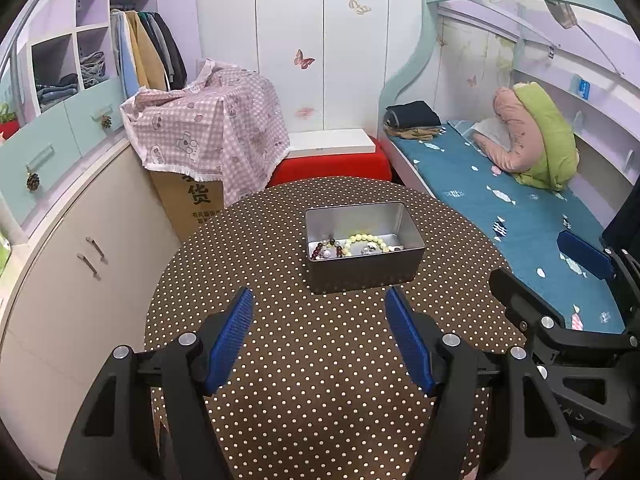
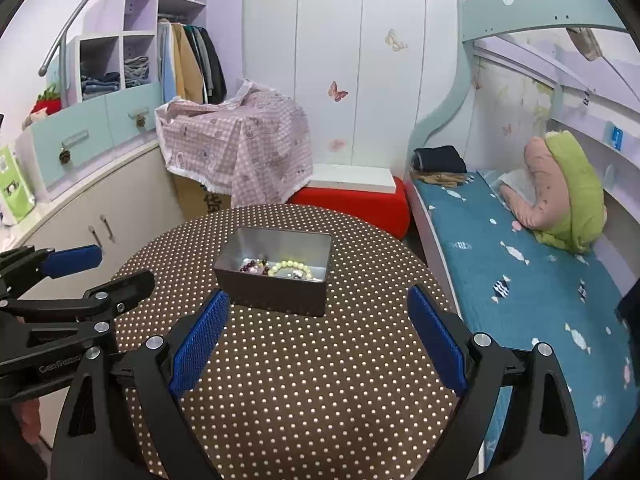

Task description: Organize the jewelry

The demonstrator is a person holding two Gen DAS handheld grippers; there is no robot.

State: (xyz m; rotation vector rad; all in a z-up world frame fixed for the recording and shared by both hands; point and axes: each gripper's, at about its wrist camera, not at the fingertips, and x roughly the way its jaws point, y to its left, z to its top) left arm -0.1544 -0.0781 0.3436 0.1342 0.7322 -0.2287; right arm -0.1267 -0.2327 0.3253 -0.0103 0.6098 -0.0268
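Both tongs hang low over the near half of the desk [image 1: 320,420], each spread wide and holding nothing: left tongs [image 1: 319,340], right tongs [image 2: 318,334].

Task item: jewelry sits inside the open metal tin [image 1: 362,276], which stands on the desk just ahead of both tongs, a little right of centre for the left pair and a little left of centre for the right pair. A pale yellow bead bracelet [image 1: 366,243] lies against the near inner wall; a dark red bead bracelet [image 1: 326,249] lies beside it, toward the left pair's side; small silver pieces [image 1: 370,249] rest within the yellow loop, too small to identify.

Judgement: all visible pieces are already in the tin; no loose jewelry shows on the spotted cloth. If sorting continues, enter from above, clear of the tin's wall, narrow the tongs first, and pinch one strand only.

Risk: beads tangling, or the tin sliding.

Beyond the desk: red stool [image 1: 332,166], bed [image 1: 500,208].
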